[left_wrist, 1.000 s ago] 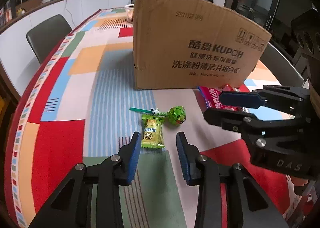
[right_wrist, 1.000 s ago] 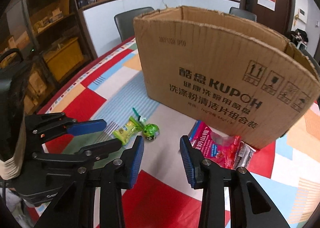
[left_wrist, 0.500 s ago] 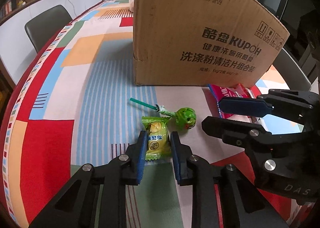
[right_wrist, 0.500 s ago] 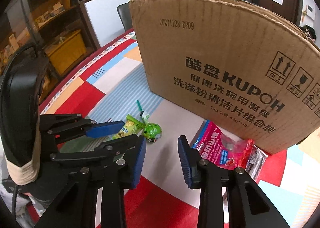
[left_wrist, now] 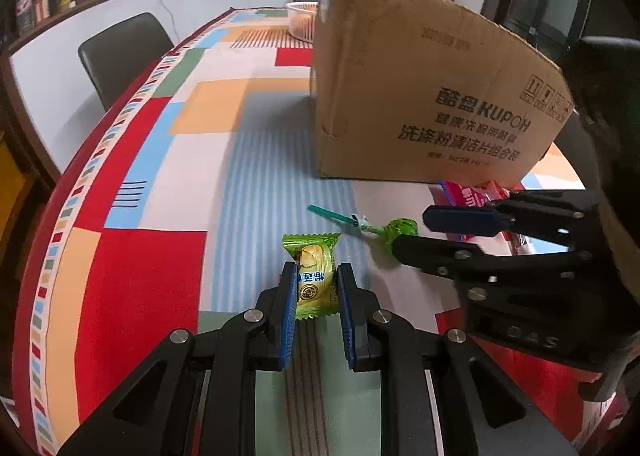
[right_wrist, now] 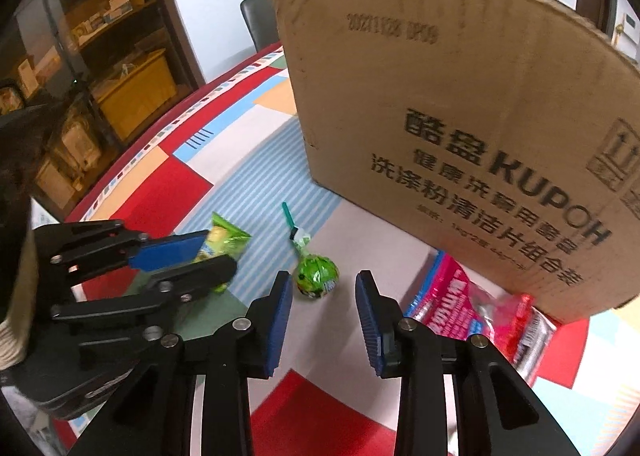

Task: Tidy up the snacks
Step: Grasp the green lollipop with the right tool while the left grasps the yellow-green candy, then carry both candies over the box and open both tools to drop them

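Observation:
A green snack packet (left_wrist: 310,254) lies flat on the patterned tablecloth, and my left gripper (left_wrist: 316,280) is shut on it, blue pads pressing both long sides. In the right wrist view the same packet (right_wrist: 228,234) sticks out past the left gripper (right_wrist: 218,254). A green-wrapped lollipop (right_wrist: 316,276) with a teal stick lies just to its right. My right gripper (right_wrist: 322,296) stands open over it, the lollipop head near the left pad (right_wrist: 280,304) and untouched. The left wrist view shows the right gripper (left_wrist: 412,230) beside the lollipop (left_wrist: 400,228).
A tall cardboard box (right_wrist: 460,95) stands right behind the snacks, its top open. A pink snack bag (right_wrist: 452,296) and a clear wrapper lie at its foot on the right. A white basket (left_wrist: 300,17) sits far back; a dark chair (left_wrist: 120,51) stands at the table's left edge.
My left gripper moved forward around the green packet and closed on it. The right gripper came lower and nearer, so the lollipop now lies between its fingertips.

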The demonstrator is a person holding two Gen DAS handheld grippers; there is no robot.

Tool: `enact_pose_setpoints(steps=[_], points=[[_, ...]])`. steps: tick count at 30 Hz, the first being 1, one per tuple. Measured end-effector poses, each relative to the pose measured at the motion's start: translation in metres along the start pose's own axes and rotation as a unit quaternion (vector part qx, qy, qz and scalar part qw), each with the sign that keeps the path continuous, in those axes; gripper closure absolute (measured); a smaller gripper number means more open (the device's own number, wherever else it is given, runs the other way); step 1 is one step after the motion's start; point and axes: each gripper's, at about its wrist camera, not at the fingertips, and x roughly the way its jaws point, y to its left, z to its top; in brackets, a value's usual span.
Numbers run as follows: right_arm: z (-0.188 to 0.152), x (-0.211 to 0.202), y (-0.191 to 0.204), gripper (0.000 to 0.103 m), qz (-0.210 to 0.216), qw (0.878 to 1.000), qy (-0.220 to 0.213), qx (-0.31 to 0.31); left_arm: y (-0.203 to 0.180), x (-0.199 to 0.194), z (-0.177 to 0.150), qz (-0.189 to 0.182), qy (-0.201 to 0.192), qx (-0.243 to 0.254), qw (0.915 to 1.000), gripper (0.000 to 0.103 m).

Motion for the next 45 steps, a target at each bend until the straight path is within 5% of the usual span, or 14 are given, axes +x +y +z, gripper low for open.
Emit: enact_pose_setpoints(steps=[11, 20, 32, 45], points=[[-0.001, 0.014, 0.000, 0.077, 0.003, 1.000, 0.012, 0.011, 0.001, -0.007, 0.000, -0.005, -0.008, -0.015, 0.9998, 0.083], [-0.007, -0.018, 0.000, 0.077, -0.002, 0.999, -0.025, 0.027, -0.009, -0.035, 0.002, -0.013, -0.039, -0.012, 0.9991, 0.083], [-0.012, -0.091, 0.004, 0.077, -0.027, 0.993, -0.113, 0.038, -0.031, -0.087, 0.022, -0.026, -0.102, 0.013, 0.9943, 0.083], [0.005, -0.173, -0.023, 0.077, -0.073, 0.970, -0.218, 0.078, -0.066, -0.124, 0.075, -0.045, -0.181, 0.053, 0.9810, 0.083]])
